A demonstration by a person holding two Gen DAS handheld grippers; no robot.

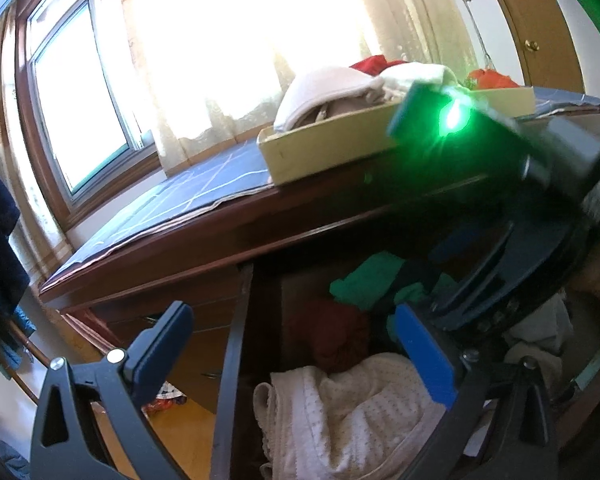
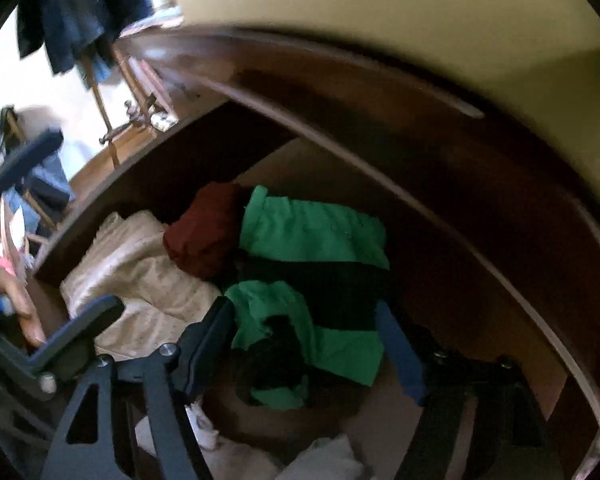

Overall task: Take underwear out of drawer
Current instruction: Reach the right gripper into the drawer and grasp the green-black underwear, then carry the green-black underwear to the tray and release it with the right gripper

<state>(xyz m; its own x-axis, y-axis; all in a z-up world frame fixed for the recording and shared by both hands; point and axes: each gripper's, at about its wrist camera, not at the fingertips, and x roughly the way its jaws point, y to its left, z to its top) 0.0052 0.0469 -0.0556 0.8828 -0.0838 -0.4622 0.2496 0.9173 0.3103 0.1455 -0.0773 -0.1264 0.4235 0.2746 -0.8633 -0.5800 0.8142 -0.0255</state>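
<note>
No text, brand or number can be read in either view. A pale label (image 1: 599, 196) sits on the dark device at the right of the left wrist view, its print too blurred to make out.

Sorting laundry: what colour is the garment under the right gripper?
Green garment; right wrist view shows it best.

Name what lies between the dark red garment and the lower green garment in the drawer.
Black fabric lies between dark red garment and lower green garment, in the right wrist view.
</note>
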